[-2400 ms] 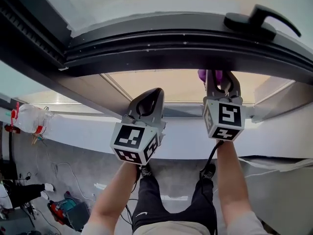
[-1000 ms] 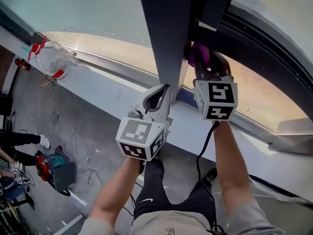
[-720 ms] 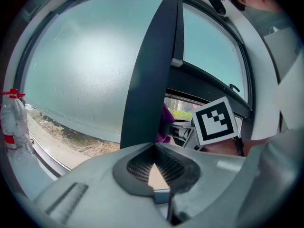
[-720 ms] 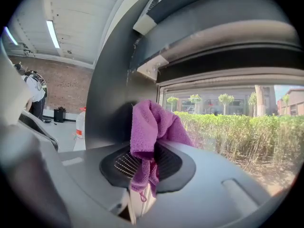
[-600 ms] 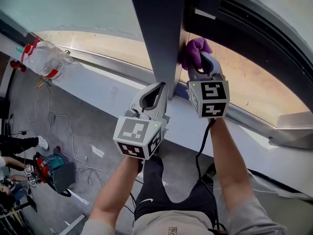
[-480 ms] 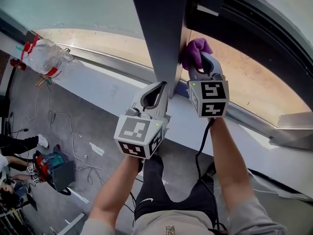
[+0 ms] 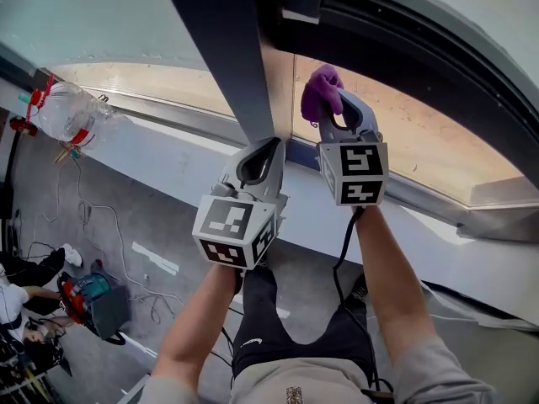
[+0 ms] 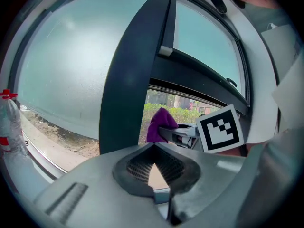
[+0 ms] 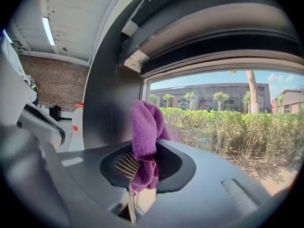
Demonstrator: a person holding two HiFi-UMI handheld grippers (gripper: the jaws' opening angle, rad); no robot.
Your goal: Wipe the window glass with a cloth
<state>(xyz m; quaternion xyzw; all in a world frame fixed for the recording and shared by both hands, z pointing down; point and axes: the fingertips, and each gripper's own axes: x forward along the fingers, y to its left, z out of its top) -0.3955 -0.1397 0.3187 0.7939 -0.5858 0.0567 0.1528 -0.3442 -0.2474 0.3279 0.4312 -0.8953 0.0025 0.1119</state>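
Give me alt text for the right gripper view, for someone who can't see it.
The right claw pinches a purple cloth, which stands up in front of the window glass beside a dark window frame. Through the glass are green hedges and a building under blue sky.

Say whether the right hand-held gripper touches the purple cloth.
Touching. In the right gripper view, the right hand-held gripper clamps the purple cloth between its jaws.
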